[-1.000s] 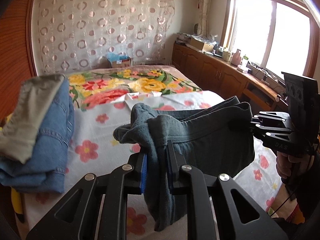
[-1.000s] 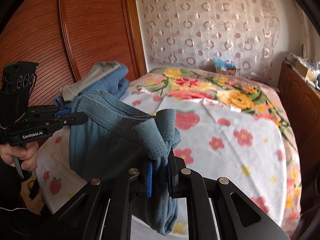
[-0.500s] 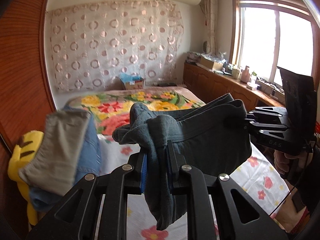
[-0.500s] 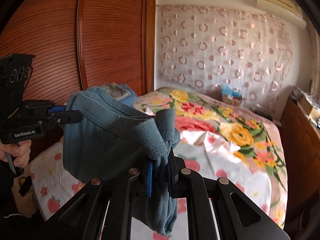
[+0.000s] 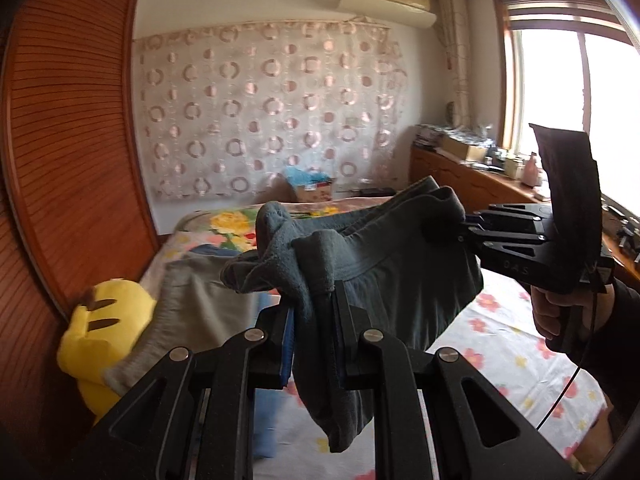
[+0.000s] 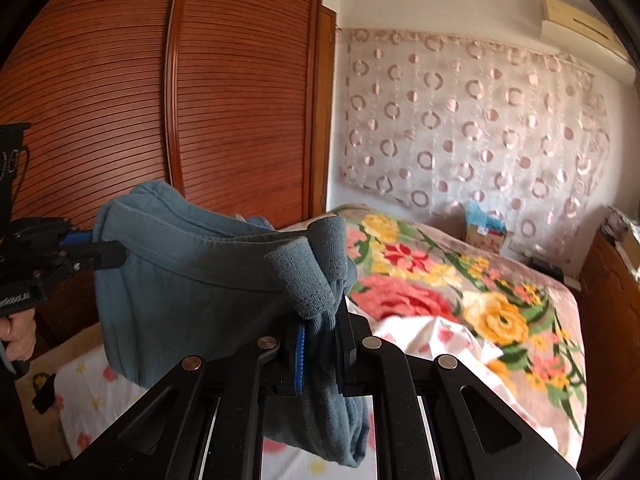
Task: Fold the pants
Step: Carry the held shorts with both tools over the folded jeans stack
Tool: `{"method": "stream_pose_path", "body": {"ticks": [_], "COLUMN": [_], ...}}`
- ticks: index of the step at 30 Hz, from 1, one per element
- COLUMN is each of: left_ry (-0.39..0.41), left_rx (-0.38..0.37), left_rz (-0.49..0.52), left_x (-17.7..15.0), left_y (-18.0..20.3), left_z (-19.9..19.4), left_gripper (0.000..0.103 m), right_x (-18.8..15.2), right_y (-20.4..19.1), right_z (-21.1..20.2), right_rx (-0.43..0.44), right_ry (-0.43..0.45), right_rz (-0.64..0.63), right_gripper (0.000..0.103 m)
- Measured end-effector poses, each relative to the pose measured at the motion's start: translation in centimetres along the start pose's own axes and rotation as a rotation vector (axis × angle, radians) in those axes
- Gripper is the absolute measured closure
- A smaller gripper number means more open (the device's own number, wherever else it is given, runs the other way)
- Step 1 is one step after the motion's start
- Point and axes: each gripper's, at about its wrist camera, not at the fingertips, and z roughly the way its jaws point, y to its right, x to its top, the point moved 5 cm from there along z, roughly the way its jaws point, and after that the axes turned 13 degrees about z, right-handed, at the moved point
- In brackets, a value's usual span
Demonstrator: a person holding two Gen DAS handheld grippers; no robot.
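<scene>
The grey-blue pants [image 5: 400, 280] hang folded between my two grippers, held up in the air above the bed. My left gripper [image 5: 314, 312] is shut on one bunched corner of the pants. My right gripper [image 6: 322, 332] is shut on the other corner; it also shows in the left wrist view [image 5: 460, 236], clamped on the cloth at the right. In the right wrist view the pants [image 6: 192, 280] stretch left to the left gripper [image 6: 102, 254]. Loose cloth droops below both sets of jaws.
A pile of folded clothes, grey on blue [image 5: 200, 312], lies at the bed's left side by a yellow plush toy [image 5: 100, 336]. The flowered bedsheet [image 5: 500, 340] lies below. Wooden wardrobe doors [image 6: 240, 120] stand left, a wooden cabinet [image 5: 460, 176] under the window on the right.
Both grippers have risen with the pants held between them; the view has tilted up from the bed toward the wall and ceiling. The grips have not changed.
</scene>
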Motion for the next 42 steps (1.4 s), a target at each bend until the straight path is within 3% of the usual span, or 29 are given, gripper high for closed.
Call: {"method": "stream_pose_path", "body": {"ticks": [10,17,28,34,35,39,41,42], "left_ry": [-0.027,-0.047,-0.135,-0.172,-0.177,-0.18,-0.19,-0.195], "left_rx": [0.127,0.18,0.219,0.2,0.196,0.195,0.202,0.207], "left_rz": [-0.067,-0.131,-0.231,-0.278,-0.284,-0.297,-0.289,-0.283], "left_x": [-1.5,-3.4,-8.3,-10.1,-10.3,-10.6,-10.4,-10.4], "left_y": [-5.4,-7.9,-10.8,-11.0,-11.1,-11.1,-11.3,-11.2], "left_z": [0.1,0.1,1.6,2.2,2.4,2.3,2.5,2.4], "left_gripper": [0.086,0.086,0.086,0.085,0.085,0.083,0.077,0.069], "right_x": [2.1,3.4,3.5,3.3,3.3,4.3,5.1,5.5], "right_y": [-0.1,0.3,0.0,-1.1,-1.1,-0.8,-0.7,-0.3], "right_z": [7.5,12.2,18.4,20.0,20.3,20.2,19.1,18.6], "right_rx": [0.117,0.202,0.259,0.272,0.27,0.241,0.236,0.231], "right_ry": [0.039,-0.002,-0.107,-0.159,-0.172,-0.189,-0.15,-0.138], "right_rz": [-0.052,-0.081,-0.165,-0.174,-0.171,-0.106,-0.11,-0.106], "right_gripper": [0.092,0.092,0.092,0.092,0.091,0.069,0.062,0.061]}}
